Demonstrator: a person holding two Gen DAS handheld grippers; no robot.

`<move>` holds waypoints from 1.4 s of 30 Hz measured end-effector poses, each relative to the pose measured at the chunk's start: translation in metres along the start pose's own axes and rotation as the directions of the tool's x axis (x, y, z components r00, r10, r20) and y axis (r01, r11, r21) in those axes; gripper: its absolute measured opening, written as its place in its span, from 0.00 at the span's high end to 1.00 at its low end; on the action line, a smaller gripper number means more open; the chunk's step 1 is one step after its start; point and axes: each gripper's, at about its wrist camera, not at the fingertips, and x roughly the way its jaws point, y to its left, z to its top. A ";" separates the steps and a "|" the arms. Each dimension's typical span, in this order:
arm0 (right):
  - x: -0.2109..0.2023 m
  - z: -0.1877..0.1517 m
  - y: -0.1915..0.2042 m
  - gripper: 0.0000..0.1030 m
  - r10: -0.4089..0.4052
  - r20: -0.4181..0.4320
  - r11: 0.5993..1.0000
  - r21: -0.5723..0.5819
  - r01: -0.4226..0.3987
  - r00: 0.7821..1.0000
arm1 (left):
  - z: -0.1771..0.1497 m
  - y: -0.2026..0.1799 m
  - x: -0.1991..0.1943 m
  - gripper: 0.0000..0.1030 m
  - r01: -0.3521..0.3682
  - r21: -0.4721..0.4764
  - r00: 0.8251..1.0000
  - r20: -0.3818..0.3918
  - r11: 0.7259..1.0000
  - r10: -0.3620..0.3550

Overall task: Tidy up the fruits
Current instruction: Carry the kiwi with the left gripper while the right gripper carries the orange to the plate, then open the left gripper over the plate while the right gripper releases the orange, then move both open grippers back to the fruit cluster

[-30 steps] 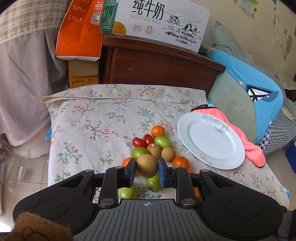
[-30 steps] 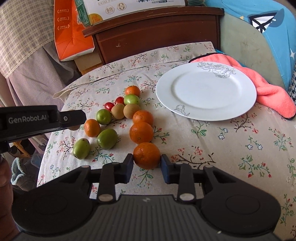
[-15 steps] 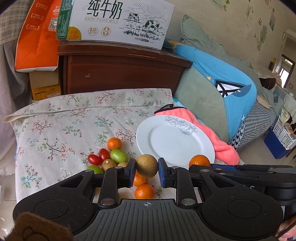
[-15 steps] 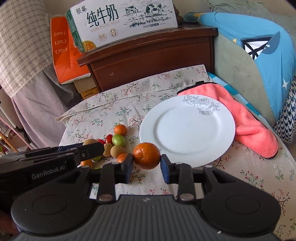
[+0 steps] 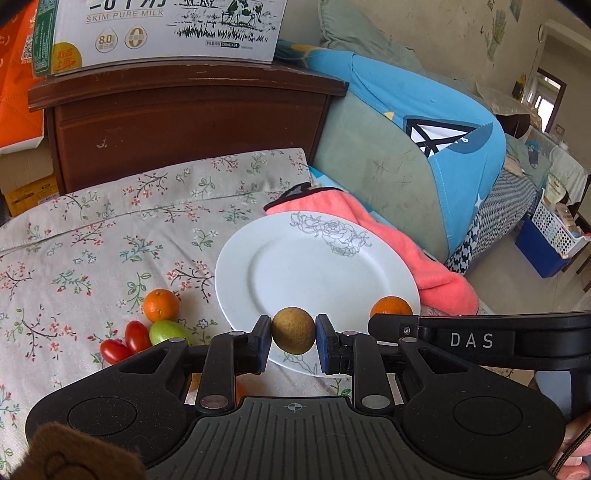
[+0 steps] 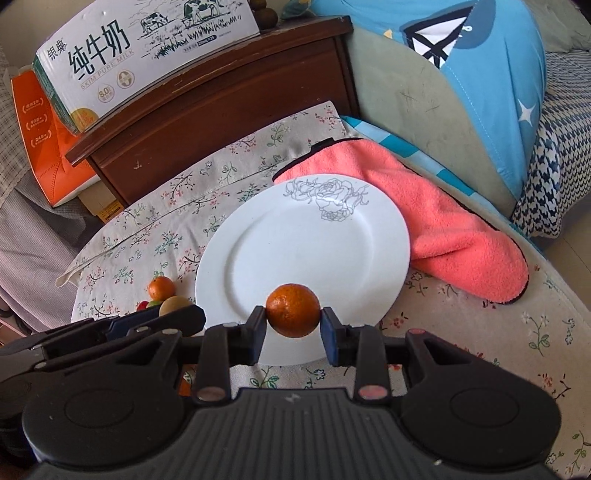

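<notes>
My left gripper (image 5: pixel 293 338) is shut on a round brown fruit (image 5: pixel 293 329), held over the near rim of the white plate (image 5: pixel 314 266). My right gripper (image 6: pixel 293 325) is shut on an orange (image 6: pixel 293 309), also above the near part of the plate (image 6: pixel 303 243). In the left wrist view the right gripper's arm crosses at the right with its orange (image 5: pixel 390 307) showing above it. In the right wrist view the left gripper sits at the lower left with the brown fruit (image 6: pixel 173 305). An orange (image 5: pixel 160 304), a green fruit (image 5: pixel 166 331) and two cherry tomatoes (image 5: pixel 125 341) lie left of the plate.
A floral cloth (image 5: pixel 92 236) covers the table. A pink towel (image 6: pixel 436 225) lies under the plate's far right side. Behind stand a dark wooden cabinet (image 5: pixel 184 122) with a milk carton box (image 5: pixel 159 29) on top, an orange box (image 6: pixel 40 140), and a blue cushion (image 5: pixel 424 147) to the right.
Both grippers have carried their fruits rightward from the fruit pile to above the plate's near edge. The grips have not changed.
</notes>
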 end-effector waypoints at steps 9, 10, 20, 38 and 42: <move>0.015 0.004 -0.010 0.69 -0.010 -0.029 0.999 0.037 0.011 1.000 | 0.001 -0.004 0.020 0.78 -0.004 0.001 1.000 -0.024 1.000 0.004; 0.017 0.004 -0.012 0.69 -0.010 -0.032 0.999 0.048 0.012 0.999 | 0.001 -0.004 0.021 0.78 -0.005 -0.002 1.000 -0.023 1.000 0.005; 0.014 0.009 -0.020 0.67 0.001 -0.009 0.994 0.109 0.000 1.000 | 0.004 -0.005 0.012 0.54 -0.020 -0.022 1.000 0.006 1.000 0.020; 0.001 -0.003 0.013 0.67 0.074 0.008 0.994 -0.077 -0.073 0.997 | 0.006 0.026 -0.039 0.28 -0.178 -0.071 0.984 0.014 0.981 0.180; 0.003 -0.009 0.023 0.66 0.075 -0.011 0.989 -0.124 -0.076 0.997 | -0.001 0.033 -0.045 0.26 -0.196 -0.088 0.981 -0.003 0.977 0.196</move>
